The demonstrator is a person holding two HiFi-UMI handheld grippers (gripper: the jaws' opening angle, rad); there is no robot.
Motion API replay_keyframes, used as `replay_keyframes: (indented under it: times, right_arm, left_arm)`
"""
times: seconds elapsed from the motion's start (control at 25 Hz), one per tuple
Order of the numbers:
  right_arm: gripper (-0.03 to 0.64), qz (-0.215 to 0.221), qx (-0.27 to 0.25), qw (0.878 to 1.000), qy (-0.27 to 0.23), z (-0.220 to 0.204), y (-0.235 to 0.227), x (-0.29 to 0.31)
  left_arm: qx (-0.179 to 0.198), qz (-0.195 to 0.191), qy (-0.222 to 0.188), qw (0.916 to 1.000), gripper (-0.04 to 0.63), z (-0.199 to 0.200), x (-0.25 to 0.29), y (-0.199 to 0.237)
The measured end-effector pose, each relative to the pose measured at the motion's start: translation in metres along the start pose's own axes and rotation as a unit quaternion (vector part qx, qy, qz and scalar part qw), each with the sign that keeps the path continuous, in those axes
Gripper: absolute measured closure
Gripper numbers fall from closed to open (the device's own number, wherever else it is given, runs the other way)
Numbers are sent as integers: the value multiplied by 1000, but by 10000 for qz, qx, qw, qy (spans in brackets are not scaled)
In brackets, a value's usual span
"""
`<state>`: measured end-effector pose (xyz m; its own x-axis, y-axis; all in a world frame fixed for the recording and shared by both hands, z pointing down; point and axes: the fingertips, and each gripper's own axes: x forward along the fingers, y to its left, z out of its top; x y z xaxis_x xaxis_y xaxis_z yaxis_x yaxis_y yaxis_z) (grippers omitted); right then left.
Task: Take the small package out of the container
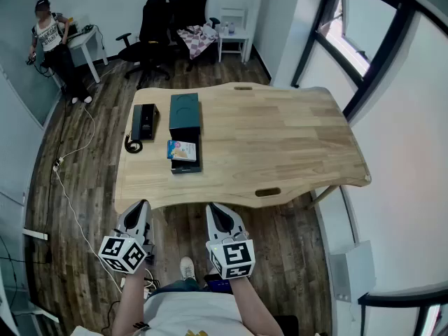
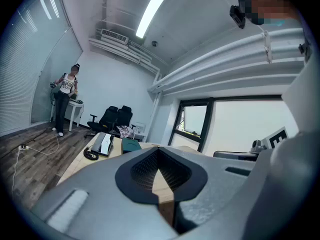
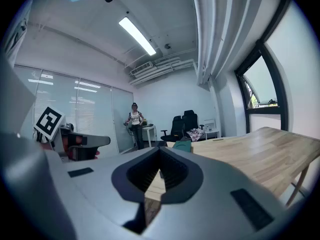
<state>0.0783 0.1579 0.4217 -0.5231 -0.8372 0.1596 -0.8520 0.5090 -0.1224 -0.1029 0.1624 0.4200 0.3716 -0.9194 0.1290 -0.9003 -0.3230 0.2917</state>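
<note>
On the wooden table [image 1: 280,145] stands a dark container [image 1: 185,112] with its teal lid swung open toward the far side. A small colourful package [image 1: 182,150] lies in its black lower half, at the table's left. Both grippers hang below the table's front edge, apart from the container. My left gripper [image 1: 142,206] is shut with nothing in it, and so is my right gripper [image 1: 213,210]. In the left gripper view the jaws [image 2: 159,158] meet, and the teal container [image 2: 131,145] shows far beyond them. The right gripper view has the shut gripper [image 3: 160,158] and the container [image 3: 182,145] in the distance.
A black desk phone [image 1: 144,122] with a coiled cord lies left of the container. Black office chairs [image 1: 168,26] and a white side table [image 1: 233,40] stand behind the table. A person [image 1: 52,47] stands at the back left. A white cable [image 1: 70,187] runs over the floor.
</note>
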Motion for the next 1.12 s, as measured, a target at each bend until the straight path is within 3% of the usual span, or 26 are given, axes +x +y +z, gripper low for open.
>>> replay_keyframes:
  times: [0.4, 0.6, 0.76, 1.12]
  right_arm:
    - [611, 46, -33, 10000, -60, 5, -6, -9]
    - [611, 214, 221, 9995, -115, 5, -11, -16]
    - [611, 139, 3, 9998, -125, 5, -18, -17]
    - [611, -83, 16, 10000, 25, -4, -63, 28]
  left_arm:
    - [84, -82, 36, 9999, 595, -2, 2, -17]
    - [106, -86, 37, 9999, 595, -4, 2, -24]
    - [7, -13, 96, 10000, 595, -13, 9, -19]
    - [-109, -118, 176, 9997, 595, -21, 77, 2]
